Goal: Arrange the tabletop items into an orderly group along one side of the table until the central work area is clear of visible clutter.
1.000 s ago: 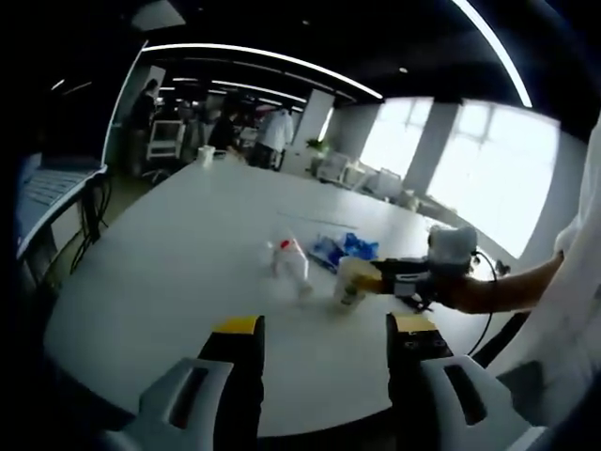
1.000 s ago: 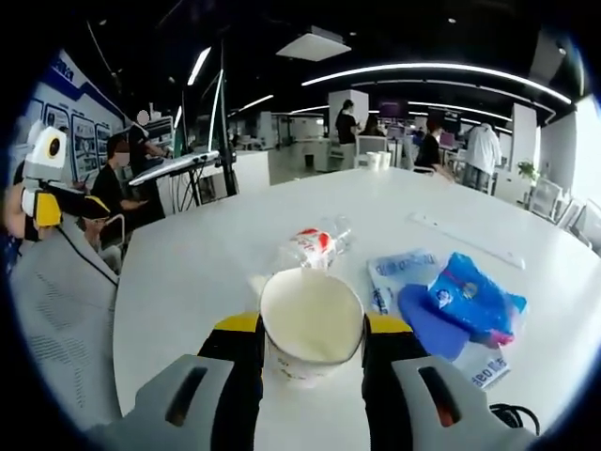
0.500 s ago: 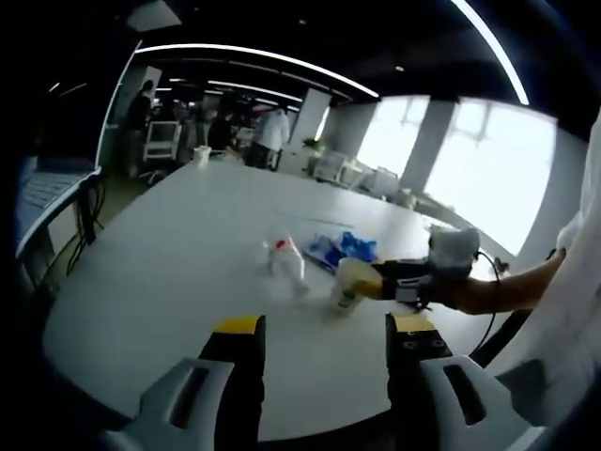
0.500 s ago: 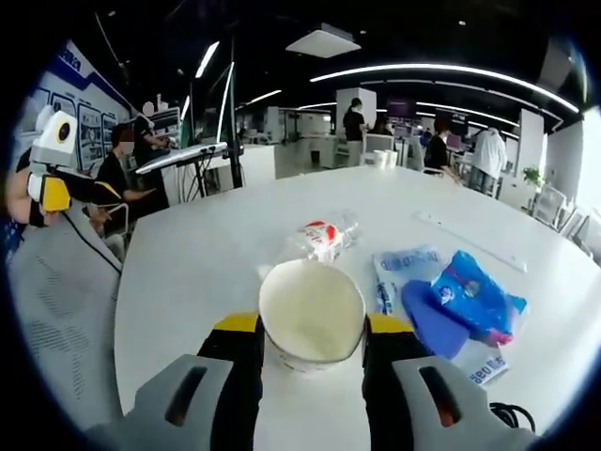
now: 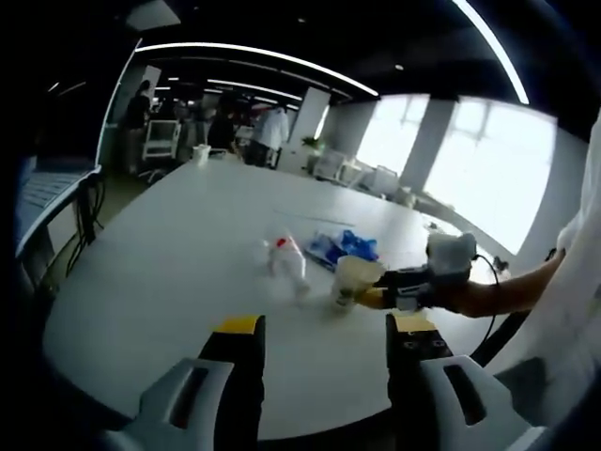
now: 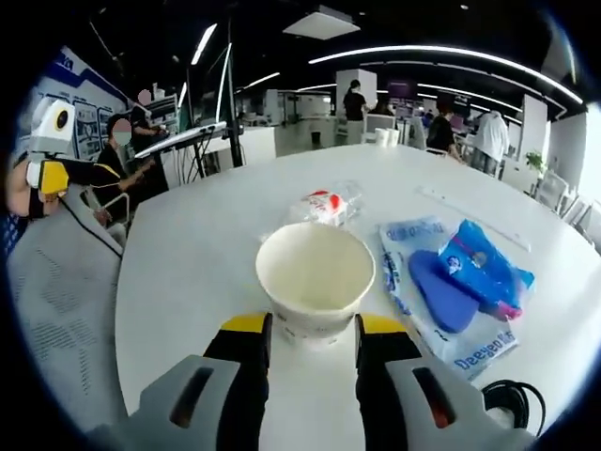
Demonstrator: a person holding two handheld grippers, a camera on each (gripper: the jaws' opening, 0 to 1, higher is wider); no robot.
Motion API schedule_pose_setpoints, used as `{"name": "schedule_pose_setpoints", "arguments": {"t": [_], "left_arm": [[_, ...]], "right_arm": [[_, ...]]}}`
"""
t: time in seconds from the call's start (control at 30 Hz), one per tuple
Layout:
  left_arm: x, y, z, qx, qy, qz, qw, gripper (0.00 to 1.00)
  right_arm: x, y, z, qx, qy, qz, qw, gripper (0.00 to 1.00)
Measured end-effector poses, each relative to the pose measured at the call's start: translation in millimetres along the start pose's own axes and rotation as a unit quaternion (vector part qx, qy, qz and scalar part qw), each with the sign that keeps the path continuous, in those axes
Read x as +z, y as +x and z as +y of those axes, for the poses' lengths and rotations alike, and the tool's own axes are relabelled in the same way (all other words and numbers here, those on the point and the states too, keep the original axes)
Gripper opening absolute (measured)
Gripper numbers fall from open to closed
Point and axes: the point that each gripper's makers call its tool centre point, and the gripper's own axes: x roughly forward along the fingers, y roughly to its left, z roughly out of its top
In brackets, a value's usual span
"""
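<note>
A cream paper cup (image 6: 315, 277) stands open-mouthed on the white table (image 6: 197, 272), and my right gripper (image 6: 314, 326) is shut on its lower part. In the left gripper view the same cup (image 5: 349, 280) shows at the tip of the right gripper (image 5: 376, 295), which a hand holds from the right. Beyond the cup lie a clear plastic bottle with a red label (image 6: 326, 202) and blue pouches on a clear printed bag (image 6: 470, 272). My left gripper (image 5: 324, 324) hangs open over the table's near edge, nothing between its jaws, and appears far left as left gripper (image 6: 42, 176).
A black cable (image 6: 498, 399) coils at the table's near right edge. A thin long strip (image 6: 470, 221) lies beyond the pouches. A raised screen on a stand (image 6: 178, 141) and seated people are off the table's left side. Several people stand at the far end.
The cup now sits farther out along the right jaws, held lower down, and the jaw gap has narrowed. The left gripper has stayed put.
</note>
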Motion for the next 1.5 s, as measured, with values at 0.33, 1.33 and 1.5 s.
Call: {"name": "schedule_pose_setpoints", "arguments": {"t": [0.33,1.33,1.5], "left_arm": [[-0.3,8,-5.3,-0.011,0.003,0.004,0.9999,0.48],[-1.2,47,-10.2,-0.050,-0.012,0.014,0.9986,0.48],[0.5,58,-8.4,-0.057,-0.010,0.019,0.9981,0.47]], "right_arm": [[-1.3,-4,-5,-0.007,0.025,-0.002,0.9997,0.35],[-7.5,-82,-44,-0.100,0.071,-0.021,0.9923,0.37],[-8.1,-102,-56,-0.126,0.080,-0.030,0.9883,0.37]]}}
